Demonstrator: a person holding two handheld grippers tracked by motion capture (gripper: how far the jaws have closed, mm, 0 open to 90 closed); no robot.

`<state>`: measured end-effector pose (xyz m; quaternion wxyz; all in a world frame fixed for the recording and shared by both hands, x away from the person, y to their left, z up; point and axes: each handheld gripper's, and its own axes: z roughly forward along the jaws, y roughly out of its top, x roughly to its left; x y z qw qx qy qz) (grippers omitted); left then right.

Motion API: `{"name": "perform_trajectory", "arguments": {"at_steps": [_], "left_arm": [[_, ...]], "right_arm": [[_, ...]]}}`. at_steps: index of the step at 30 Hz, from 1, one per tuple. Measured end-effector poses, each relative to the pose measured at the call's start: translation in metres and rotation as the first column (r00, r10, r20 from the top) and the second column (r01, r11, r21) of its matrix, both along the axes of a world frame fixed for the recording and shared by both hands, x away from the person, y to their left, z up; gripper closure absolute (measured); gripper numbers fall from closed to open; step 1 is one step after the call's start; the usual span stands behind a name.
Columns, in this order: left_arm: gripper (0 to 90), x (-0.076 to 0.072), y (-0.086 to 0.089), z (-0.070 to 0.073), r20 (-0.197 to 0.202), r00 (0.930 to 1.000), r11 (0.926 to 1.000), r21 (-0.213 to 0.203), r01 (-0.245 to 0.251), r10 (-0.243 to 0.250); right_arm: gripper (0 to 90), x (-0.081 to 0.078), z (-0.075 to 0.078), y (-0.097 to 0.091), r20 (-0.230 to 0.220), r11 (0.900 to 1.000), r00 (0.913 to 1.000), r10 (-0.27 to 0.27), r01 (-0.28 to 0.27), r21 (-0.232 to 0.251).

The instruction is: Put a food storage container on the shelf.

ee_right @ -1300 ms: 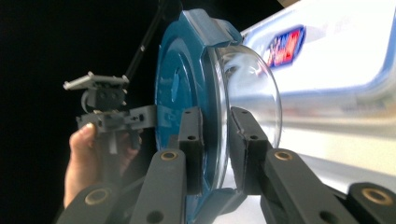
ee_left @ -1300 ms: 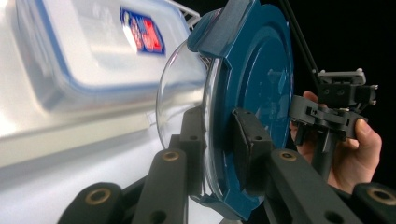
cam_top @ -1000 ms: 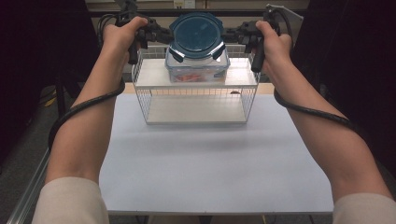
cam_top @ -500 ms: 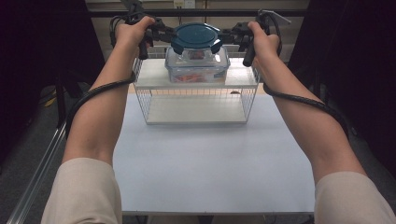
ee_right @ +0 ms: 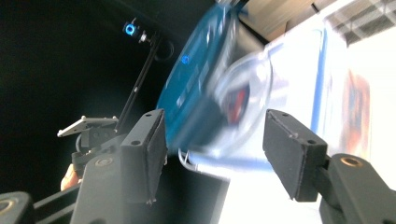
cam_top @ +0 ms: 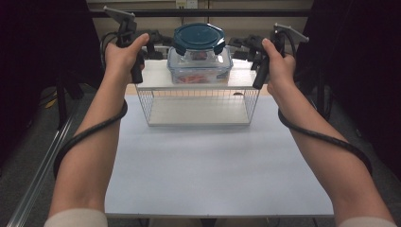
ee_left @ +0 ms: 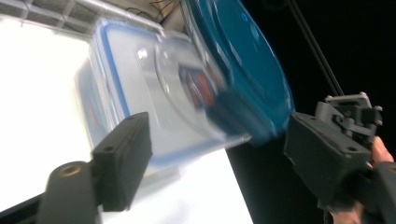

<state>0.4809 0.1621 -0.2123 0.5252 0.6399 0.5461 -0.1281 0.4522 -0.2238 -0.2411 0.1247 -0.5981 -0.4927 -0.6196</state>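
A round clear tub with a teal lid [cam_top: 198, 39] stands on a rectangular clear box [cam_top: 199, 71], which rests on top of a white wire rack [cam_top: 198, 101]. My left gripper [cam_top: 157, 41] is at the tub's left side and my right gripper [cam_top: 245, 46] at its right. Both have just been opening. In the left gripper view the teal lid [ee_left: 247, 60] and the box [ee_left: 112, 74] lie between the left gripper's [ee_left: 219, 158] spread jaws, pads clear. In the right gripper view the right gripper [ee_right: 217, 156] also stands open around the blurred lid [ee_right: 201, 84].
The rack stands at the far middle of a white table [cam_top: 213, 165]. Black cables loop from both grippers around the person's forearms. Dark equipment and a rail line the back edge, and the room to either side is dark.
The round tub went from tilted and held between both grippers to sitting level on the rectangular box. Both grippers let go, opened, sank and drew slightly outward.
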Motion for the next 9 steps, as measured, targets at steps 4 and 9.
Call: {"name": "perform_trajectory", "arguments": {"at_steps": [4,9], "left_arm": [[19.1,-0.029,0.000,-0.022,0.014,0.9995,0.9995,-0.011,0.030,-0.030],[16.4,-0.050,-0.002,-0.050,-0.009,0.9987,0.9983,-0.030,0.050,-0.050]], "right_arm": [[35.3,-0.025,-0.015,0.003,0.011,0.9998,0.9997,0.021,-0.021,0.001],[33.7,-0.048,-0.037,0.006,0.009,0.9990,0.9990,0.044,-0.044,0.010]]}}
